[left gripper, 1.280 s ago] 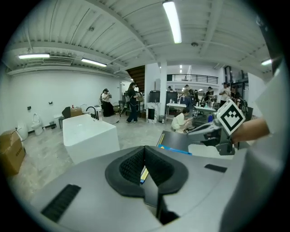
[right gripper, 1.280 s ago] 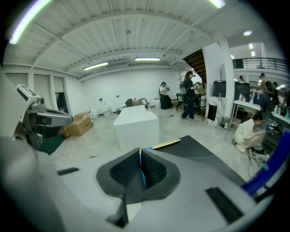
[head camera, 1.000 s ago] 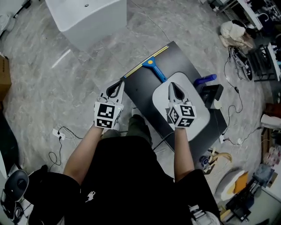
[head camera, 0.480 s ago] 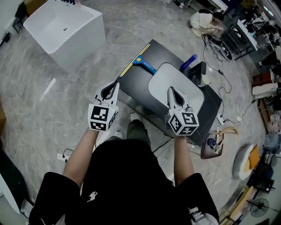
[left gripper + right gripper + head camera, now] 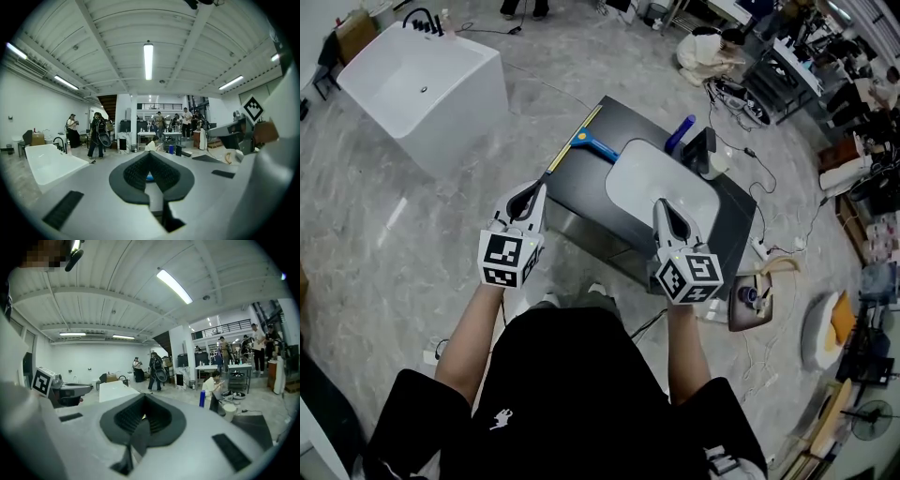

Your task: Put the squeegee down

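Between either pair of jaws nothing is held: the left gripper (image 5: pixel 149 157) and the right gripper (image 5: pixel 143 401) are both closed tip to tip, raised above the near edge of the black rectangular worktop (image 5: pixel 581 192). The blue-handled squeegee with a yellow blade (image 5: pixel 586 141) lies flat along the worktop's far left edge, free of both grippers, so it looks already set down, resting stably
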The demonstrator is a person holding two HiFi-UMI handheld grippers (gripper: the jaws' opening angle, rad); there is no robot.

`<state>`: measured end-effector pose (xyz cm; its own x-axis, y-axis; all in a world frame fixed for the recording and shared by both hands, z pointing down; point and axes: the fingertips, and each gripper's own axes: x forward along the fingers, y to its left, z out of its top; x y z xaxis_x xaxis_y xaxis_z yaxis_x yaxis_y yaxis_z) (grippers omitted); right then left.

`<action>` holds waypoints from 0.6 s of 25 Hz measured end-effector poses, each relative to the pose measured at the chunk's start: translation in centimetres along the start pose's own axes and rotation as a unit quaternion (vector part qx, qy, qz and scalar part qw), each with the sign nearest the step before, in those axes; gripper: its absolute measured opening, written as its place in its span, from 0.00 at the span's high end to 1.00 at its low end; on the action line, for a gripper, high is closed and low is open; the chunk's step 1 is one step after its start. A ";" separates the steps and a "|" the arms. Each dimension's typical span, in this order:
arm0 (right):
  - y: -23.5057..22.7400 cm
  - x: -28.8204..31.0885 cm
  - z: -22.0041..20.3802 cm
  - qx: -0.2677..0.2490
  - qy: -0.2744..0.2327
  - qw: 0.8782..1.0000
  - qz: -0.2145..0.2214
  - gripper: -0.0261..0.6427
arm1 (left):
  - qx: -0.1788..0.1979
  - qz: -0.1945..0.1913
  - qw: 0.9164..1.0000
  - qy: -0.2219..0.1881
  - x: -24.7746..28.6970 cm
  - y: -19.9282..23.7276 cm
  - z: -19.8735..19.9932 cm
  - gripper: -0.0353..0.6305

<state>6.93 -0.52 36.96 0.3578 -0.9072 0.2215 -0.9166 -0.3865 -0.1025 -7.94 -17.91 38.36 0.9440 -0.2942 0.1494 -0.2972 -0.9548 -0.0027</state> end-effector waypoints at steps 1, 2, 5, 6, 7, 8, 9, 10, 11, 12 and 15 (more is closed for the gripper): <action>0.0 -0.3 0.2 -0.001 -0.002 1.000 0.000 0.96 | 0.001 -0.002 1.000 -0.001 -0.1 -0.2 0.2 0.94; 0.0 -0.6 0.4 -0.001 -0.004 1.000 -0.001 0.96 | 0.003 -0.003 1.000 -0.003 -0.1 -0.4 0.3 0.94; 0.0 -1.2 0.9 -0.001 -0.010 1.000 0.003 0.96 | 0.006 -0.003 1.000 -0.008 0.0 -0.9 1.0 0.94; -0.1 -1.3 1.0 -0.001 -0.011 1.000 0.005 0.96 | 0.006 -0.002 1.000 -0.010 0.0 -1.1 1.2 0.94; -0.2 -1.4 1.1 0.000 -0.012 1.000 0.007 0.96 | 0.006 0.000 1.000 -0.011 0.0 -1.2 1.3 0.94; -0.4 -1.6 1.2 0.001 -0.013 1.000 0.009 0.96 | 0.007 0.001 1.000 -0.012 -0.1 -1.3 1.5 0.94; -0.5 -1.7 1.3 0.002 -0.014 1.000 0.010 0.96 | 0.008 0.004 1.000 -0.012 -0.1 -1.4 1.6 0.94; -0.6 -1.8 1.4 0.002 -0.015 1.000 0.012 0.96 | 0.008 0.007 1.000 -0.013 -0.1 -1.4 1.7 0.94; -0.7 -1.9 1.5 0.001 -0.016 1.000 0.013 0.96 | 0.007 0.010 1.000 -0.015 -0.2 -1.5 1.9 0.94; -0.8 -2.0 1.6 -0.001 -0.017 1.000 0.013 0.96 | 0.006 0.013 1.000 -0.016 -0.2 -1.5 2.1 0.94; -0.7 -2.3 2.1 -0.003 -0.020 1.000 0.016 0.96 | 0.005 0.017 1.000 -0.019 -0.6 -1.8 2.7 0.94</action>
<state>7.15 1.50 34.51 0.3341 -0.9253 0.1798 -0.9290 -0.3554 -0.1031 -7.62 -16.09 35.62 0.9378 -0.3286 0.1119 -0.3288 -0.9443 -0.0170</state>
